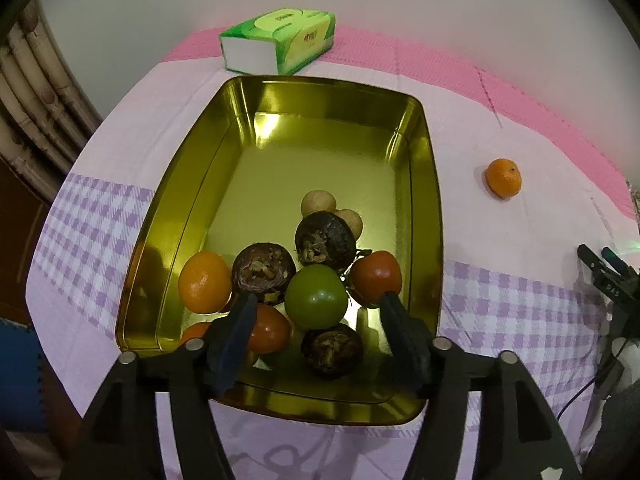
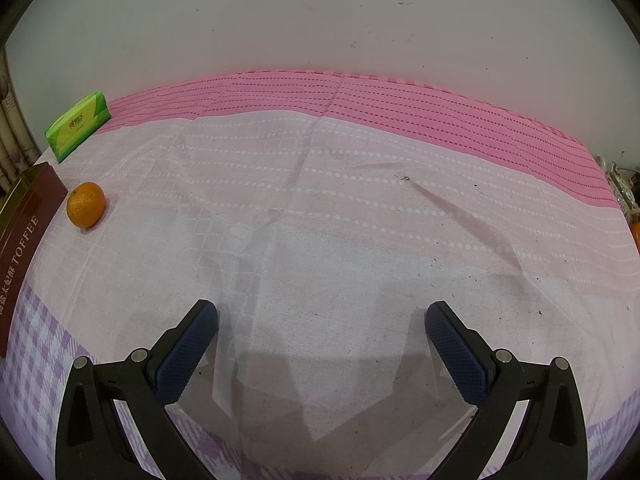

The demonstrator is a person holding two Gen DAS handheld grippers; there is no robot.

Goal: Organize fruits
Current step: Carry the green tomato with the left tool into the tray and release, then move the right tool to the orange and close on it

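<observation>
The left gripper (image 1: 316,300) points steeply down into the near end of a gold metal tin (image 1: 428,184), its jaws parted and pressing on nothing. Directly between the fingertips, apart from both pads, sits a green round fruit (image 1: 316,296). Just below it, closer to the gripper, lies a dark purple mangosteen (image 1: 332,352); a red fruit (image 1: 268,328) is partly hidden behind the left finger. Beside the right fingertip is another red fruit (image 1: 376,278). Outside the left fingertip rests an orange (image 1: 204,282). Just beyond the green fruit lie two more mangosteens (image 1: 264,272) (image 1: 325,240), and past those two pale tan round fruits (image 1: 318,202). The far half of the tin is bare.

Well to the right of the gripper, outside the tin, a lone mandarin (image 1: 504,178) sits on the pink and lilac-checked cloth (image 1: 100,216). Beyond the tin's far edge lies a green tissue pack (image 1: 280,40).

The right gripper (image 2: 322,320) hovers over bare cloth with jaws wide apart, holding nothing. Far to its left, the same mandarin (image 2: 85,204) sits just beside the tin's brown outer wall (image 2: 28,240), with the tissue pack (image 2: 77,126) farther back.
</observation>
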